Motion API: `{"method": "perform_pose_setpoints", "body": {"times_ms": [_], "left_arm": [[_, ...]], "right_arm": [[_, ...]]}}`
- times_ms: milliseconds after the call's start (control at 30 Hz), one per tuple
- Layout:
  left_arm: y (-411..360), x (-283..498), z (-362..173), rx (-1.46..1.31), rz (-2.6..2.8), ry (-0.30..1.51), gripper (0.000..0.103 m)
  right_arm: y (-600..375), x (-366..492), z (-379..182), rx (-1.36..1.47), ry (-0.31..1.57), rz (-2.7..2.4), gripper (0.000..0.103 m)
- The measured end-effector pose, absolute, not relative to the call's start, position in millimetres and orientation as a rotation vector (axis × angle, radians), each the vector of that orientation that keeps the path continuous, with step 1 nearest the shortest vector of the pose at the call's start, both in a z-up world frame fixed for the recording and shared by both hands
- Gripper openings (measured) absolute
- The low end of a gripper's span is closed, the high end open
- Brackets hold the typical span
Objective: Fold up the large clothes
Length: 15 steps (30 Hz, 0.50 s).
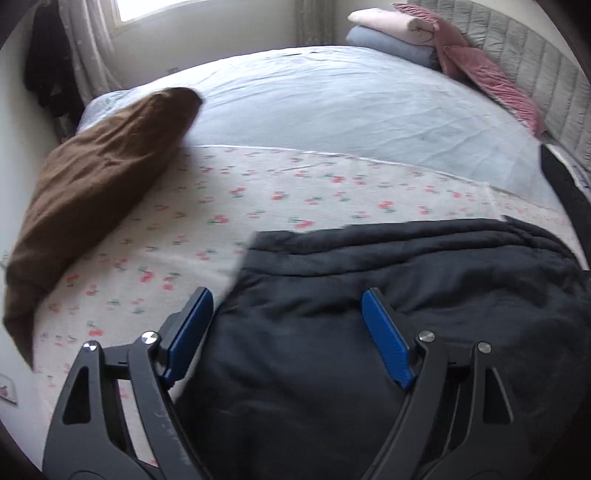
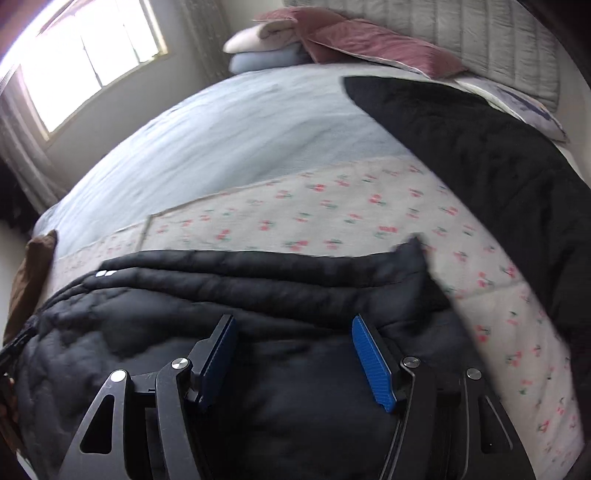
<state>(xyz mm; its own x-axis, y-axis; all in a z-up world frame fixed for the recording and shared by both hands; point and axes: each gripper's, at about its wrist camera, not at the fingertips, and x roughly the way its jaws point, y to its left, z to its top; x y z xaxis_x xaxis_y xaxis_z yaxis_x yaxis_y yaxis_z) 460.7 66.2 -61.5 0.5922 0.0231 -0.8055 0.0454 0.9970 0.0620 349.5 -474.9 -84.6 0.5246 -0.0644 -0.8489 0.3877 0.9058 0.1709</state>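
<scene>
We see the dark navy quilted puffer jacket [image 1: 369, 314] lying bunched at the near edge of the bed, on a white bedspread printed with small red cherries [image 1: 258, 192]. In the right wrist view its puffy channels run crosswise and two small white marks show near its left end [image 2: 258, 288].

Our left gripper [image 1: 286, 310] hangs just above the jacket's left part with its blue-padded fingers [image 1: 386, 339] spread wide and released; nothing is pinched between them, only the dark cloth lying below. Our right gripper [image 2: 293, 336] is likewise over the jacket, its fingers apart and not pressing on the fabric.

Beyond the cherry spread, a pale blue sheet [image 1: 332, 99] covers the rest of the bed. A brown cloth garment [image 1: 96, 177] lies along the bed's left edge, partly over the spread. A second black quilted garment [image 2: 480, 147] stretches along the right side, reaching from the blue sheet down across the spread. At the far end sits a stack of a pink folded blanket on a blue folded one [image 1: 391, 33], beside a dusty-pink cushion [image 1: 487, 74] leaning on the grey padded headboard [image 1: 546, 74]. A bright window [image 2: 88, 59] with pale curtains lights the room from the left, and dark clothing [image 1: 48, 62] hangs by the wall.
</scene>
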Motion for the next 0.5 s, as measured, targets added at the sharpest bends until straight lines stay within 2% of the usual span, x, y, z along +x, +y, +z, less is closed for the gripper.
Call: {"method": "perform_pose_setpoints", "body": {"times_ms": [100,200,367,433,500], "left_arm": [[112,463,-57,0.007,0.083,0.951,0.083],[117,441,-38,-0.083,0.052,0.921,0.083],[48,372,-4,-0.127,-0.163,0.878,0.085],[18,344,1,-0.128,-0.257,0.848,0.095],[-8,314,0,-0.101,-0.316,0.805,0.096]], "right_arm": [[-515,325,-81,0.344,0.987,-0.468,0.064],[-514,303,-55,0.387,0.906,-0.432,0.065],[-418,285,-9,0.332,0.832,-0.232,0.066],[-364,278,-1,0.289,0.821,-0.120,0.074],[-317,268,-2,0.246,0.832,-0.029,0.076]]}}
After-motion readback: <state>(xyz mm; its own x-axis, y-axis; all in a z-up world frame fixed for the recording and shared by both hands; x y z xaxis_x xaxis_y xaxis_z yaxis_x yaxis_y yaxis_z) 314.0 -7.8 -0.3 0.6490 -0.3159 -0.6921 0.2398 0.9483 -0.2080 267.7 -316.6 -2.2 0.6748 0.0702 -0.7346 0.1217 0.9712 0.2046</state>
